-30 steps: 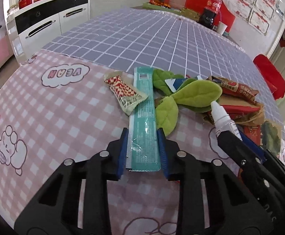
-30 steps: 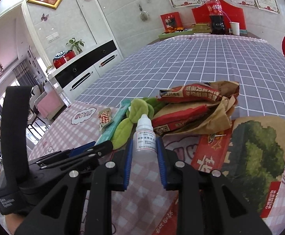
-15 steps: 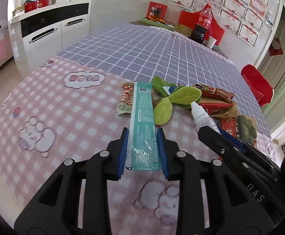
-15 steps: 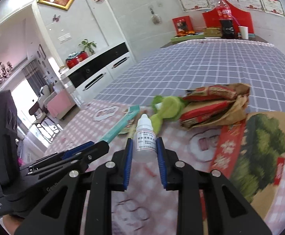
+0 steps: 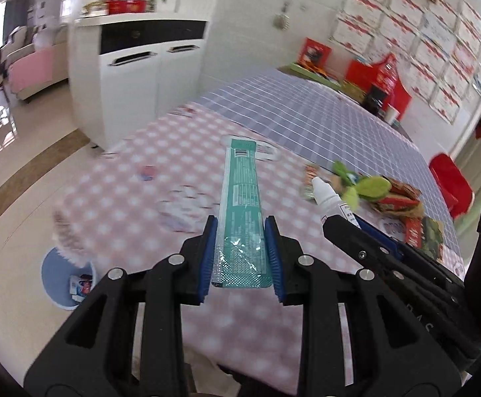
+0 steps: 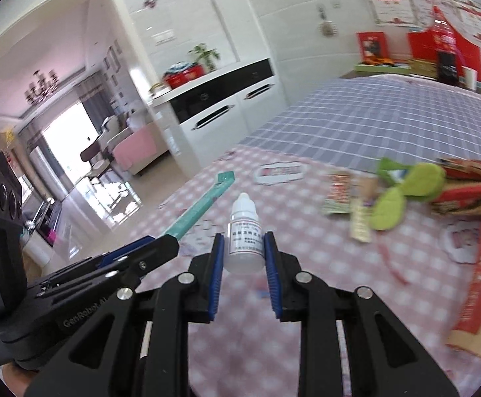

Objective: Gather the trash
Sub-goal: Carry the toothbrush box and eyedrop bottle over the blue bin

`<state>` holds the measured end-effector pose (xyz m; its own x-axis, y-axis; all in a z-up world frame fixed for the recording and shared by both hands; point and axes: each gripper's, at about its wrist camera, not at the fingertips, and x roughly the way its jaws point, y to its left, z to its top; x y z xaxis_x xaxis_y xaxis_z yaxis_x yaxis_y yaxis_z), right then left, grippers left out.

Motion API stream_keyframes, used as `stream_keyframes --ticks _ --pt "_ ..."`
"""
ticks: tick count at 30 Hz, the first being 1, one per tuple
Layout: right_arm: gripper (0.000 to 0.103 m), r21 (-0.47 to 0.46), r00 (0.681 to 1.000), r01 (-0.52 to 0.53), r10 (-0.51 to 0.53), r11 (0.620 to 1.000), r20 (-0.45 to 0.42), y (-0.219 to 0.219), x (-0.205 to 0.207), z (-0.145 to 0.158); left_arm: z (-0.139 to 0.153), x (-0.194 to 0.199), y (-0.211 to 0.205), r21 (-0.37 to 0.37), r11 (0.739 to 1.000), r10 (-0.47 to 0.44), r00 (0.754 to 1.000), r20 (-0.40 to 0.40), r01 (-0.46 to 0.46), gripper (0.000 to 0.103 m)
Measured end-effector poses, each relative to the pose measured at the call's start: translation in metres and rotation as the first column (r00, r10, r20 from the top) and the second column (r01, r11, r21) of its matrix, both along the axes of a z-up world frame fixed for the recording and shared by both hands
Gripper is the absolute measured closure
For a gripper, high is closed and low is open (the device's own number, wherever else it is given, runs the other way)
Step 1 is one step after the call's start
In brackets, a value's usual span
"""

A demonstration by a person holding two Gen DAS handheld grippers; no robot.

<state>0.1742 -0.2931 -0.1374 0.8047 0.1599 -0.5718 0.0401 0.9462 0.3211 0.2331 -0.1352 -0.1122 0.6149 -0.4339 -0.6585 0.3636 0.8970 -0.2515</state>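
Black hand-held gripper [image 5: 242,258] frames, blue ribbed pads [image 5: 207,258], silver screws, white "GenRobot" lettering.

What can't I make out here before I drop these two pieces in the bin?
- Blue bin, left wrist view: tablecloth edge covers its far side; contents too small.
- Dropper bottle label, right wrist view: print too small, blurred.
- Green wrapper text, left wrist view: motion-blurred.
- Wrapper pile, right wrist view: blurred.

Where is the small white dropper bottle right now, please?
The white dropper bottle is clamped upright in the right gripper, above the pink checked tablecloth, right of the teal wrapper.
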Motion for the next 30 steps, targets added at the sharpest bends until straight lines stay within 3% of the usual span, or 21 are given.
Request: stream_keyframes --ticks 5,10,16,20,24,30 --pt "0.079 -0.017 0.996 -0.093 0.093 0.996 -0.011 0.060 0.024 0.001 -0.002 0.010 0.062 -0.025 0.996 0.091 0.996 -0.011 -0.091 0.074" --pt "0.079 -0.016 0.978 -0.205 0.204 0.979 -0.029 0.130 0.054 -0.001 -0.009 0.022 0.136 -0.046 0.976 0.213 0.976 -0.032 -0.215 0.074" --pt "0.079 -0.012 0.942 -0.333 0.332 0.943 -0.056 0.211 0.087 -0.015 -0.029 0.037 0.217 -0.052 0.928 0.364 0.928 -0.081 -0.368 0.074" --pt "0.079 -0.016 0.908 -0.411 0.408 0.911 -0.094 0.260 0.110 -0.030 -0.053 0.050 0.264 -0.028 0.888 0.453 0.882 -0.132 -0.460 0.074" --pt "0.079 -0.016 0.879 -0.465 0.460 0.885 -0.125 0.298 0.130 -0.048 -0.078 0.064 0.295 0.003 0.857 0.507 0.843 -0.178 -0.515 0.074" --pt "0.079 -0.019 0.855 -0.499 0.489 0.867 -0.172 0.327 0.158 -0.076 -0.109 0.087 0.319 0.043 0.831 0.548 0.805 -0.227 -0.554 0.074"
